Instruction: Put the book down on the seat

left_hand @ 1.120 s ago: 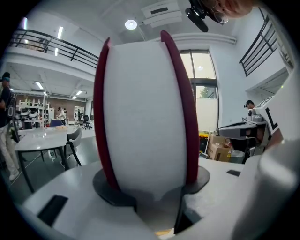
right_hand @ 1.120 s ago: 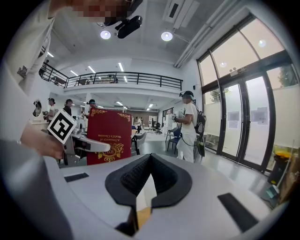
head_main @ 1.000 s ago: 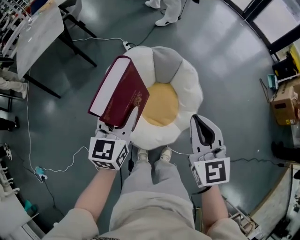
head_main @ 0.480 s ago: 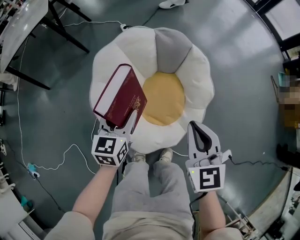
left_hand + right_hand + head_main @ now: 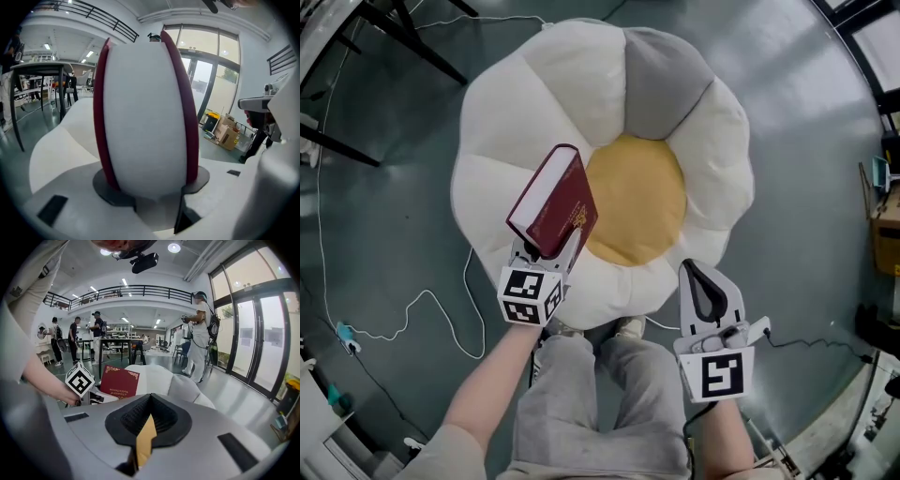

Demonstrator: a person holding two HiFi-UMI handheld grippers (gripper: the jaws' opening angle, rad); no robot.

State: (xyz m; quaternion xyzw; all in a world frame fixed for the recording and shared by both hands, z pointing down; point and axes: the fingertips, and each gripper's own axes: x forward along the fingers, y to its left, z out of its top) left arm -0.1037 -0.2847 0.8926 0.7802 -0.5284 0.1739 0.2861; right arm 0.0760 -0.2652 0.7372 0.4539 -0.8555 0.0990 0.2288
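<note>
A dark red hardback book (image 5: pixel 555 199) is clamped upright in my left gripper (image 5: pixel 546 247), which is shut on its lower end. It hangs over the near-left white petal of the flower-shaped seat (image 5: pixel 534 84), beside the seat's yellow centre (image 5: pixel 637 197). In the left gripper view the book's white page edge (image 5: pixel 145 112) fills the frame, with a jaw pressed on each red cover. My right gripper (image 5: pixel 697 277) is shut and holds nothing, at the seat's near-right rim. From the right gripper view the book (image 5: pixel 119 382) shows left of the seat (image 5: pixel 164 376).
A white cable (image 5: pixel 412 309) loops over the grey floor left of the seat. Dark table legs (image 5: pixel 403 37) stand at the far left, and a cardboard box (image 5: pixel 889 225) sits at the right edge. My shoes (image 5: pixel 628 328) touch the seat's near rim. People (image 5: pixel 201 333) stand farther off.
Both grippers have come down towards the seat, which now looks larger. The book stays in the left gripper and sits lower over the near-left petal.
</note>
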